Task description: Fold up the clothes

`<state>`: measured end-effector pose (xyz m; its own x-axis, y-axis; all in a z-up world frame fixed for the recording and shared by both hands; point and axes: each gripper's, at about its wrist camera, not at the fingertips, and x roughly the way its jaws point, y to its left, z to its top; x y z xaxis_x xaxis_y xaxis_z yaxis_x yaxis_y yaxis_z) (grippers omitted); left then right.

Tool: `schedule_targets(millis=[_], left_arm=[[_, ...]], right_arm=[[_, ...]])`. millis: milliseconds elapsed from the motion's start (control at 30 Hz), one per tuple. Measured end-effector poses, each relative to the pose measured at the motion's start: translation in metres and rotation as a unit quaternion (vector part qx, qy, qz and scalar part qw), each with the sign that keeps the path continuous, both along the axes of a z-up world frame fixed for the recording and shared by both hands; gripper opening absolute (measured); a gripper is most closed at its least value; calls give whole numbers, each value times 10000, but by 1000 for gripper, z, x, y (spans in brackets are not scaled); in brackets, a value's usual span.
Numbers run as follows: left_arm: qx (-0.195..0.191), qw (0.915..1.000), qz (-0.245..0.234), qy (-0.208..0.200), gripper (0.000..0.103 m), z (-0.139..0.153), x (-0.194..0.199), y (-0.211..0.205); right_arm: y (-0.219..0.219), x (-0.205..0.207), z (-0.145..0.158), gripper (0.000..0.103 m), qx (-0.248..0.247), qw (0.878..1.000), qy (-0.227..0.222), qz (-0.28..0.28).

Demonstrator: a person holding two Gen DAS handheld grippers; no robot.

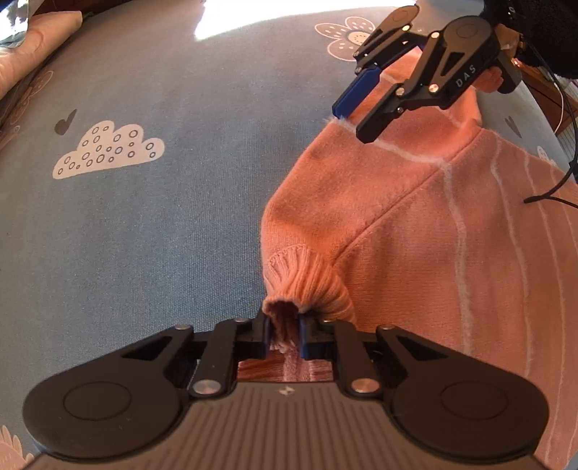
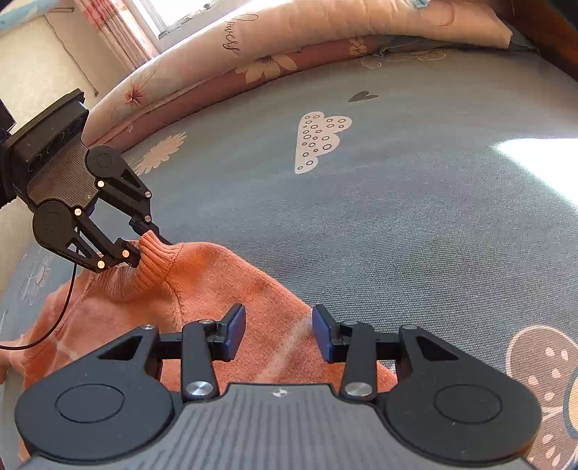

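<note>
My bed, under its grey-blue cotton sheet printed with white clouds [image 1: 108, 152], carries the salmon-orange knitted sweater with pale stripes [image 1: 415, 235], lying partly spread near the sheet's edge. My left hand-held gripper [image 1: 283, 334] is clenched on the sweater's ribbed cuff [image 1: 307, 289]; my right hand-held gripper [image 2: 278, 332] hovers released over the sweater's edge. I judge the cuff should travel low and taut. "DAS" reads on the right hand-held gripper; a pink quilt [image 2: 325, 32] shows cursive I cannot read surely.
</note>
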<state>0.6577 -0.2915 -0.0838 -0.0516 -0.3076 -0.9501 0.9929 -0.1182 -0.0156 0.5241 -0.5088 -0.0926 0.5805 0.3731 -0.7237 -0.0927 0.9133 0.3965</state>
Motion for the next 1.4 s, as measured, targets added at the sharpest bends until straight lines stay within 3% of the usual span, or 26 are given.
schedule_targets(millis=[67,200,333,533,667,700,733,800,833,867,967,1100,1233,1333,1400], left_arm=[[-186,9990,312,-278,4,5,-3,5],[-747,9840,1611,-163,2,28,22,16],[-793,9831,1622,-284,2,27,18,15],[-862,9816,1639,-464,2,25,12,14],[-882,9810,1622,-600,4,23,8,14],[-866,9811,1606,-638,5,21,7,14],[-806,9803,1698,-601,11,19,8,14],[-745,9780,1871,-538,13,17,11,16],[-737,9766,1954,-517,19,16,12,17],[-692,9744,2063,-574,30,15,12,19],[-715,9651,2358,-884,48,19,11,31],[-720,9464,2963,-1064,49,31,5,57],[-893,9291,3457,-958,49,44,-15,79],[-1087,9186,3701,-856,55,49,-37,89],[-1097,9200,3690,-744,60,47,-52,88]], right_arm=[[-3,0,2,46,-97,9999,-30,19],[-14,5,5,47,-168,9998,-40,117],[-22,17,3,61,-146,9980,18,619],[-11,26,-3,61,-309,9806,495,1873],[-3,25,-1,55,-670,9720,502,2197],[-6,28,-1,46,-577,9738,563,2126],[-10,30,-2,27,-463,9758,638,2041],[-19,34,-3,16,-223,9790,795,1861],[-23,35,-4,12,-103,9803,873,1771],[-23,35,-2,11,-99,9806,878,1751],[-15,31,7,6,-380,9816,780,1702],[4,27,27,5,-1234,9766,493,1689],[24,25,38,5,-2147,9595,147,1818],[27,28,23,5,-2298,9561,264,1799],[28,30,11,7,-2372,9544,361,1779]])
